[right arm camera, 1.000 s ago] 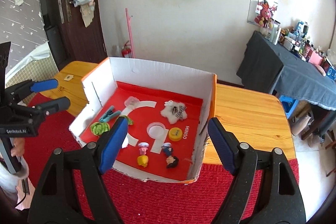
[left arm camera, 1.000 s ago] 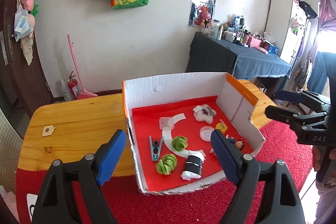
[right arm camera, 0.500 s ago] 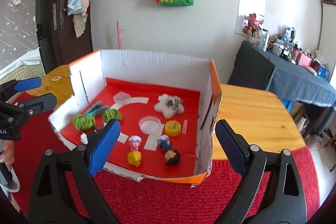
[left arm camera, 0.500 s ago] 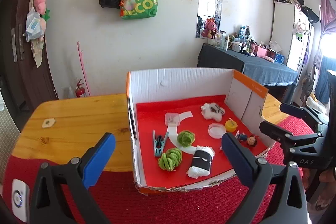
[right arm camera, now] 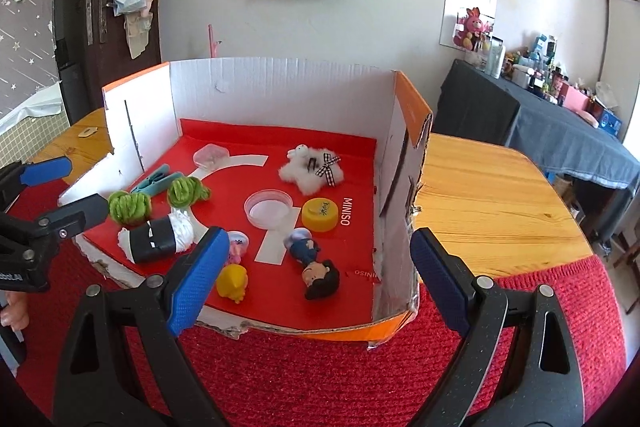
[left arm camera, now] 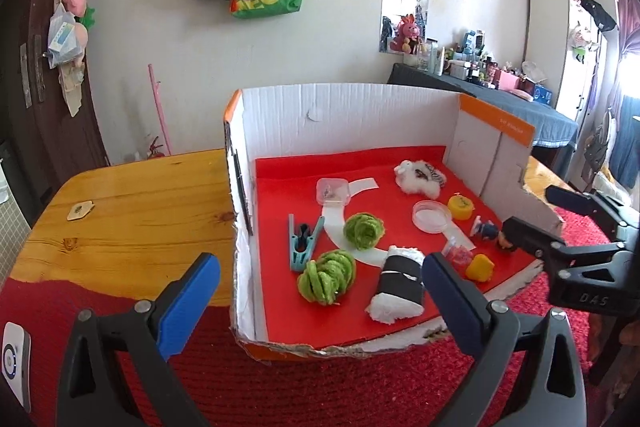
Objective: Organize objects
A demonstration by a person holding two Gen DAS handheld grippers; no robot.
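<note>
Approach step, by the look of it: nothing is gripped yet and all items lie loose in the cardboard box [left arm camera: 348, 107] on the table [left arm camera: 132, 211].

Left gripper [left arm camera: 318, 291]: fingers spread wide, empty. The box's left wall sits between them. Ahead of the gap lie a green yarn ball [left arm camera: 326, 277], a teal clothespin [left arm camera: 303, 243] and a second green yarn ball [left arm camera: 364, 230]. Just inside the right finger lies the black-and-white roll [left arm camera: 398, 291].

Right gripper [right arm camera: 316, 269]: fingers released, empty. The dark-haired figurine [right arm camera: 314, 265] lies between them, a little ahead. The yellow toy [right arm camera: 232, 282] is touching or just beside the left finger; which cannot be told. Beyond: yellow cap [right arm camera: 320, 214], clear lid [right arm camera: 267, 207], white plush star [right arm camera: 312, 169]. The box's right wall falls just inside the right finger.

Next move, as judged: one item is to be picked and the fingers lowered over it and closed. The right finger needs clearance from the box wall first.

Pose: both grippers are held low at the box's open front edge, over the red mat [right arm camera: 320, 367], angled slightly down and inward.
</note>
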